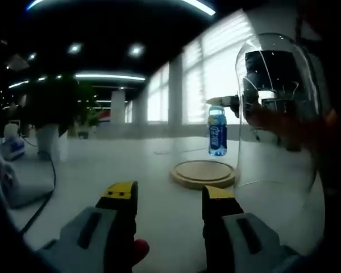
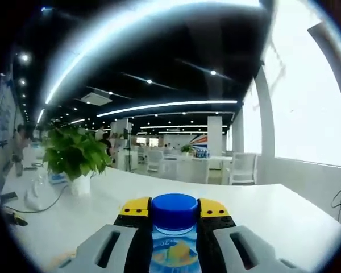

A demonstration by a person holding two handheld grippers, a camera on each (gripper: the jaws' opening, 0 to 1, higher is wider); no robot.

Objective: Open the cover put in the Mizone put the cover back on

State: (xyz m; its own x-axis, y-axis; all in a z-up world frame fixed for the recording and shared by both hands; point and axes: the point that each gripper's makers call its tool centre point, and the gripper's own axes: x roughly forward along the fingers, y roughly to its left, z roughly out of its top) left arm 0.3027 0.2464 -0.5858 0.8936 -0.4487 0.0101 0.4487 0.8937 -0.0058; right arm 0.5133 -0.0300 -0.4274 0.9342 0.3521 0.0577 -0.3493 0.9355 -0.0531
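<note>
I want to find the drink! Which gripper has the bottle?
The right gripper has it, jaws shut around the blue-capped Mizone bottle. The left gripper is open and empty.

Left gripper view: the wooden base [image 1: 204, 173] lay on the bench [image 1: 131, 165] ahead of the left tongs [image 1: 169, 200], slightly right. The Mizone bottle [image 1: 217, 132] hung above the base. The glass cover [image 1: 278, 114] stood right of the base, nearer the tongs.

Right gripper view: the bottle [image 2: 174, 227] sat between the right tongs [image 2: 174, 211]; a potted plant [image 2: 75, 156] stood ahead-left on the bench.
</note>
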